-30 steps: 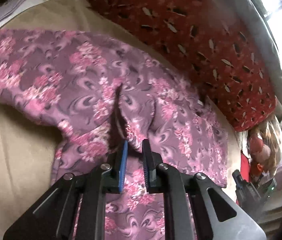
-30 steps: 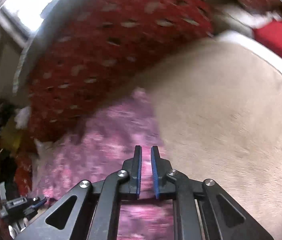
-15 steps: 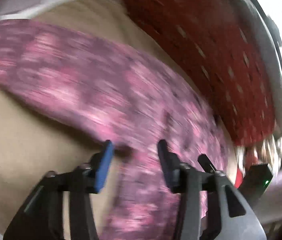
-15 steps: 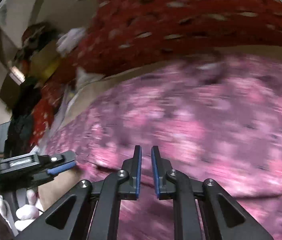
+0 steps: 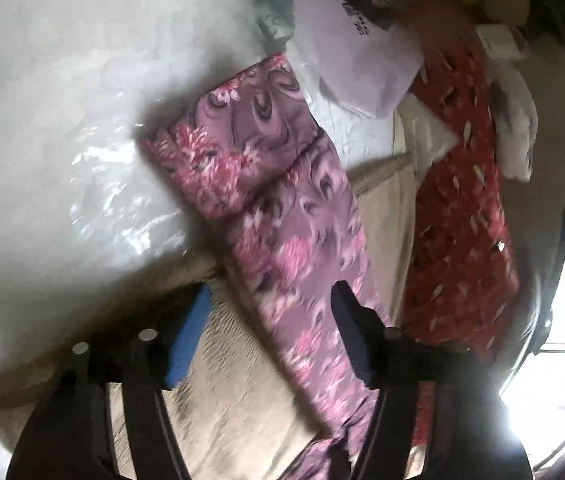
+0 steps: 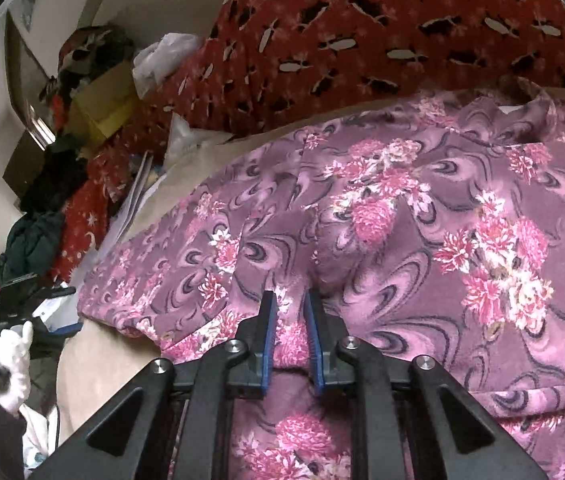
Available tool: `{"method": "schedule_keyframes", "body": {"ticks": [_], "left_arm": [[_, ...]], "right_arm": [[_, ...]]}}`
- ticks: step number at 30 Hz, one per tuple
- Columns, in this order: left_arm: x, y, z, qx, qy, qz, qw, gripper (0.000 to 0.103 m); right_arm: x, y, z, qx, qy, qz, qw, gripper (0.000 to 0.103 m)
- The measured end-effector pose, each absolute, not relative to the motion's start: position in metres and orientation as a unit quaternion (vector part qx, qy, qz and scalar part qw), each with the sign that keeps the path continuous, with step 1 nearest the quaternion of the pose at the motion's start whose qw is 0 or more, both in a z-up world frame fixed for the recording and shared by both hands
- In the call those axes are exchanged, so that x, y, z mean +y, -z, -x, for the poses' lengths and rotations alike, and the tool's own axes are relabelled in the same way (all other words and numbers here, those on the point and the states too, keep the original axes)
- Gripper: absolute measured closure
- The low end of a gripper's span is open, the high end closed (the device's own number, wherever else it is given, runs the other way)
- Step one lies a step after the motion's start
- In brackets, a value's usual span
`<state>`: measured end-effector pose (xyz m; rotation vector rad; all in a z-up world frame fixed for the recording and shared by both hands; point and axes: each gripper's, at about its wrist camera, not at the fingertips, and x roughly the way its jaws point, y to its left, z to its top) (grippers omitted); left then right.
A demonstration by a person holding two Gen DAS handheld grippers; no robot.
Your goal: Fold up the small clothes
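A purple garment with pink flowers (image 6: pixel 402 216) lies spread on a beige bed (image 6: pixel 94 360). My right gripper (image 6: pixel 290 320) is shut on a fold of it near the lower edge. In the left wrist view one sleeve of the garment (image 5: pixel 282 208) runs from the lower right up to a cuff at the centre. My left gripper (image 5: pixel 270 320) is open, its jaws wide apart above the sleeve and holding nothing. The left gripper also shows at the far left of the right wrist view (image 6: pixel 26 300), held by a white-gloved hand.
A red patterned blanket (image 6: pixel 362 28) lies along the far side of the bed. A white plastic-covered bundle (image 5: pixel 54 120) and papers (image 5: pixel 354 60) lie beyond the sleeve cuff. Clutter, a yellow box (image 6: pixel 98 108) and dark clothes sit at the left.
My left gripper opened, let go of the garment and swung toward the sleeve. My right gripper stayed shut and moved onto the garment, which now fills its view.
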<state>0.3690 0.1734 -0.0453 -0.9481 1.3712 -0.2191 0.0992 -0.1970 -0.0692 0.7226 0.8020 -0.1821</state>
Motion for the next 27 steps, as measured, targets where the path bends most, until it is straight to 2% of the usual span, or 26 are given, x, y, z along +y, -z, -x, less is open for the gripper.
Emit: {"method": "schedule_keyframes", "body": {"ticks": [2, 6, 7, 8, 9, 17, 20, 22, 27], "left_arm": [[0.183, 0.045, -0.375, 0.601, 0.101, 0.441, 0.659, 0.034], [0.186, 0.042, -0.386, 0.600, 0.097, 0.447, 0.656, 0.036], [0.184, 0.039, -0.388, 0.597, 0.098, 0.439, 0.664, 0.056], [0.187, 0.037, -0.389, 0.597, 0.104, 0.431, 0.669, 0.094], [0.181, 0.038, -0.392, 0.604, 0.121, 0.420, 0.666, 0.100], [0.154, -0.009, -0.374, 0.580, 0.154, 0.383, 0.702, 0.100], [0.124, -0.040, -0.362, 0.571, 0.187, 0.356, 0.716, 0.100], [0.103, -0.057, -0.351, 0.567, 0.209, 0.338, 0.722, 0.100], [0.039, -0.093, -0.322, 0.573, 0.263, 0.292, 0.720, 0.100]], "right_arm": [[-0.199, 0.069, -0.100, 0.382, 0.088, -0.341, 0.854, 0.086], [-0.197, 0.070, -0.102, 0.381, 0.087, -0.343, 0.854, 0.087], [-0.196, 0.070, -0.104, 0.380, 0.086, -0.344, 0.854, 0.086], [-0.195, 0.070, -0.106, 0.380, 0.086, -0.345, 0.854, 0.086], [-0.195, 0.070, -0.106, 0.379, 0.085, -0.346, 0.854, 0.086], [-0.205, 0.066, -0.108, 0.397, 0.072, -0.364, 0.839, 0.087], [-0.215, 0.052, -0.098, 0.398, 0.078, -0.352, 0.844, 0.086], [-0.223, 0.044, -0.086, 0.396, 0.101, -0.332, 0.850, 0.081], [-0.270, 0.039, -0.041, 0.400, 0.177, -0.321, 0.840, 0.080]]}}
